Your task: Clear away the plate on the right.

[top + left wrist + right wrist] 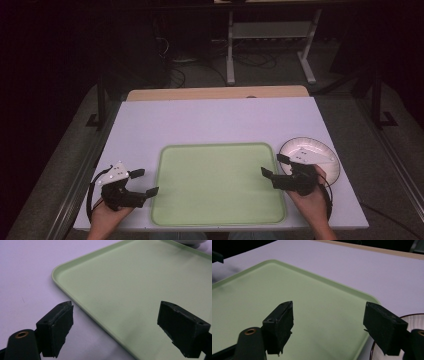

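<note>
High view: left gripper (145,182) and right gripper (275,165) spread, empty, flanking green tray (220,217); likely next: reach white plate (327,155).

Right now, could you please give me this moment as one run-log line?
left gripper: open, at tray's left edge | right gripper: open, between tray and plate | tray: empty | plate: right of tray

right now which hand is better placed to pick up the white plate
Right. The right gripper hovers open beside the white plate, at the green tray's right edge. The left gripper, also open, sits across the tray at its left edge.
</note>
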`<move>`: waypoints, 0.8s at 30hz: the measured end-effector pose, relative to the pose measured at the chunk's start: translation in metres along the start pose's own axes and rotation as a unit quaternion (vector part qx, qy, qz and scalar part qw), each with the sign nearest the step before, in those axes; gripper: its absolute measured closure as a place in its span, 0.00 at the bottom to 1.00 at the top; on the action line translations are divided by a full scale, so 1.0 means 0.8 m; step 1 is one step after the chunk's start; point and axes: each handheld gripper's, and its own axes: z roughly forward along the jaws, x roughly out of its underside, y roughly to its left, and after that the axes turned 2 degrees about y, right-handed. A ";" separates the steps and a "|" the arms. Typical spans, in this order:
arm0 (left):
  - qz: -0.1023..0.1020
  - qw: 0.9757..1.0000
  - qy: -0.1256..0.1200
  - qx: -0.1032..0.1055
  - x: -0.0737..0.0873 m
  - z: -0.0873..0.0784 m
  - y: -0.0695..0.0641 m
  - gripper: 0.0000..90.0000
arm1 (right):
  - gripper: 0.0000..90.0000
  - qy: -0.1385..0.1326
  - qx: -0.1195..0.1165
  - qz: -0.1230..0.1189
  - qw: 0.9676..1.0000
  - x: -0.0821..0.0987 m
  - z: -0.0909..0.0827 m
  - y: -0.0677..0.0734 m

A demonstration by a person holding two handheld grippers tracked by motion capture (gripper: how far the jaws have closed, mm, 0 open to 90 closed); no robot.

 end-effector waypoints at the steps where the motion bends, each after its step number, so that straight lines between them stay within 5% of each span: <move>1: 0.000 1.000 0.001 0.000 0.000 0.000 0.000 0.15 | 0.26 0.000 0.000 -0.001 1.000 0.000 -0.001 0.000; 24: 0.003 1.000 0.001 0.003 -0.001 -0.001 0.000 0.15 | 0.26 -0.011 0.005 0.004 1.000 0.000 -0.016 -0.006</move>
